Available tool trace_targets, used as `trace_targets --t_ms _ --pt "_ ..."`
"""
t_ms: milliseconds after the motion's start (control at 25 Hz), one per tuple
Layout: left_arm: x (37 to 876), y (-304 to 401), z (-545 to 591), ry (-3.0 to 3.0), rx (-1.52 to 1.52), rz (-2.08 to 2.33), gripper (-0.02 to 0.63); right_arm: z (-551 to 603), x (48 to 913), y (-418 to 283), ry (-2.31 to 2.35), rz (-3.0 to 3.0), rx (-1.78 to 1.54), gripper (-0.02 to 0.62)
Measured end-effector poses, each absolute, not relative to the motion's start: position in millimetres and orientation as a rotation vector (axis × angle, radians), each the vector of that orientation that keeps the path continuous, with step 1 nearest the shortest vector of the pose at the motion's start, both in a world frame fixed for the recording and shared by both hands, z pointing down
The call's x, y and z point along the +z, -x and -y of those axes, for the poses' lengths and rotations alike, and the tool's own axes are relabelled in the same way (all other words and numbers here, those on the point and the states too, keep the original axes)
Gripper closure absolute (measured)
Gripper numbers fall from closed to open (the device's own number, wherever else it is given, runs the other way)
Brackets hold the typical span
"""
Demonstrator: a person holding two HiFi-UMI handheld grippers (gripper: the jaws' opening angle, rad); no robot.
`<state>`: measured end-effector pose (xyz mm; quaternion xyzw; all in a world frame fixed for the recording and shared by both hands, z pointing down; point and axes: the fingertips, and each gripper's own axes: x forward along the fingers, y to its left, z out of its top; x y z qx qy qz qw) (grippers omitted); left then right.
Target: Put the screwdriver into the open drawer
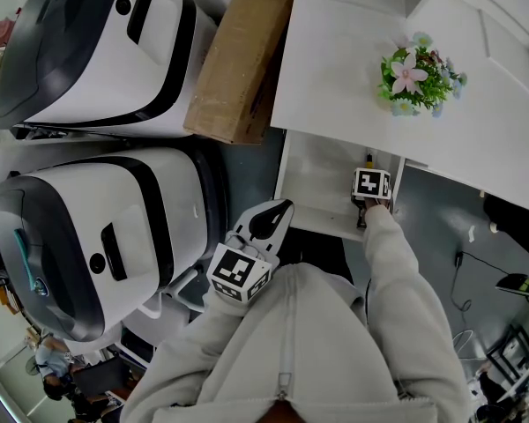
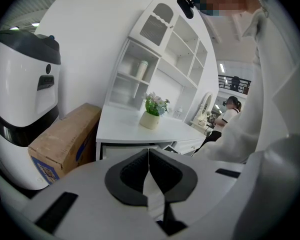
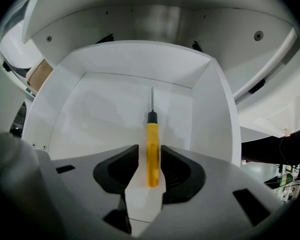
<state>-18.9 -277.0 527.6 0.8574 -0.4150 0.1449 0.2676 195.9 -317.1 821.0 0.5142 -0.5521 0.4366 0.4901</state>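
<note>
though the right gripper (image 3: 150, 160) mostly hides it overhead, its parted jaws loosely flank the screwdriver (image 3: 151, 134).

Yellow-handled screwdriver (image 3: 152, 151), white drawer (image 3: 97, 119), brown cardboard box (image 1: 238, 60)

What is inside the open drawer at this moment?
A yellow-handled screwdriver lies on the floor of the drawer, between the parted jaws of the right gripper. Nothing else shows there. The gripper's body covers the drawer's near end.
</note>
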Motion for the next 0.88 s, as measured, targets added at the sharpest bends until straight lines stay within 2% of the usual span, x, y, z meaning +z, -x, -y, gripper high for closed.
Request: trace_targets --t_ms 440,880 --pt "520.9 16.0 277.7 -2.340 0.359 1.105 0.589 325.5 812.3 -202.4 -1.271 1.370 1.061 0.397" --pt "508.8 10.2 285.4 -2.400 0.335 1.070 0.589 328.1 787.0 -193.0 -1.268 1.444 1.067 0.383"
